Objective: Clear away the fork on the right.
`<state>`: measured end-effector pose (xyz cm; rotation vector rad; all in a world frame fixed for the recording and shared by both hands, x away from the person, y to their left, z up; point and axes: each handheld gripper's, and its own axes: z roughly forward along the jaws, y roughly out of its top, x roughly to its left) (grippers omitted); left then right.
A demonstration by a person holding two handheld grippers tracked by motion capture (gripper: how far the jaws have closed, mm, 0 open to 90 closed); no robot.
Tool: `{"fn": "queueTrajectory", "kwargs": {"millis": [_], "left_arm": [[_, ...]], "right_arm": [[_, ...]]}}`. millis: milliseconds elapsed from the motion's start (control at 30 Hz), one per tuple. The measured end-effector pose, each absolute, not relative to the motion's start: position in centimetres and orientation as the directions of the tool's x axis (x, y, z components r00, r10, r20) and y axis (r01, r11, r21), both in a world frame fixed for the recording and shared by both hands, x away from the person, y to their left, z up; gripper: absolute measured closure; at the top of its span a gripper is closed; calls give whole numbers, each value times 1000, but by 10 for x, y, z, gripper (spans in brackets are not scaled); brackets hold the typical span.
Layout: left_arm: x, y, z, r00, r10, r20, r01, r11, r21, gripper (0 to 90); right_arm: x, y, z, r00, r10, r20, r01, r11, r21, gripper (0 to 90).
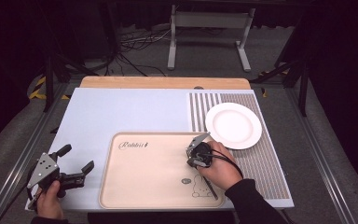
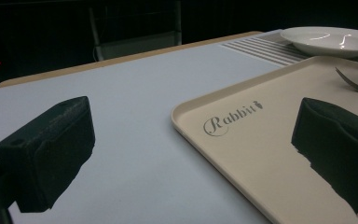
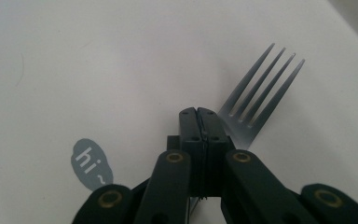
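My right gripper (image 3: 200,119) is clamped shut on the fork (image 3: 256,91), tines poking out ahead of it just over the tray (image 1: 135,186), handle trailing back under my hand. Beyond it, the plate (image 1: 233,125) looks the likely target. Left gripper (image 1: 77,169) idles wide open, empty, beside the tray on the tabletop (image 1: 102,116).

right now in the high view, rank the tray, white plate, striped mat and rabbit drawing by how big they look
1. tray
2. striped mat, though the plate and a hand cover part of it, so close to the tray
3. white plate
4. rabbit drawing
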<state>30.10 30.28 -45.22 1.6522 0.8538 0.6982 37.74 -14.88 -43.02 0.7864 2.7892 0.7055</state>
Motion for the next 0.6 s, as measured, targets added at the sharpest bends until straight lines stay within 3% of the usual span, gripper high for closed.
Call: {"fn": "queueTrajectory", "kwargs": {"millis": [600], "left_arm": [[301, 303, -452, 567, 823, 18, 180, -145, 973, 1]], "right_arm": [[383, -165, -429, -819, 573, -32, 492, 729, 476, 900]]}}
